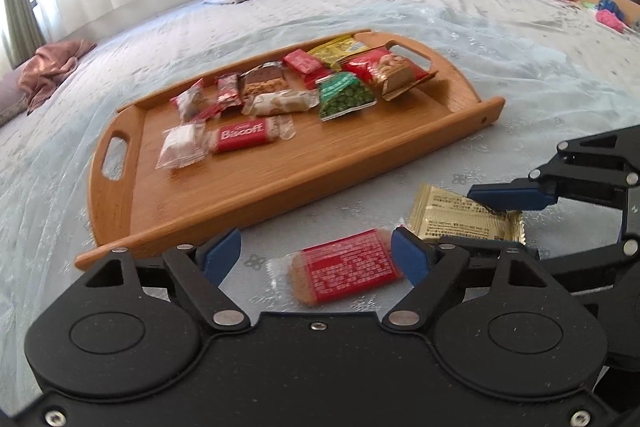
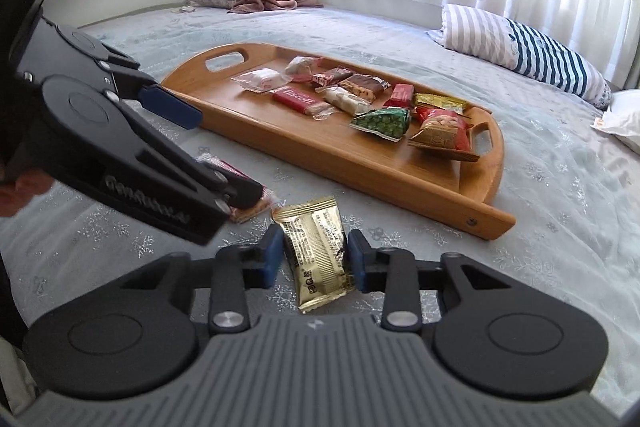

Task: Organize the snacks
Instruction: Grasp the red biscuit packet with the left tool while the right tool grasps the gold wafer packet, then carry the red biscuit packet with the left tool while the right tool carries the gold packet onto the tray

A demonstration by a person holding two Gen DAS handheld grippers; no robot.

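About a dozen snacks already lie on the wooden tray [image 1: 280, 183]; two remain on the bedspread at its 6 o'clock: a red biscuit [image 1: 350, 265] between the released left gripper [image 1: 316, 255], and a gold packet [image 2: 316, 251] bracketed by the right gripper [image 2: 314, 259], contact unclear.

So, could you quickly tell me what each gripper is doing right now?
Left gripper: open, straddling the red biscuit packet without gripping it.
Right gripper: closed around the gold snack packet lying on the bed.

Red-wrapped biscuit [image 1: 348, 267] and gold packet [image 2: 318, 251] flat on bedspread, wooden tray [image 1: 256, 187] holding assorted snacks
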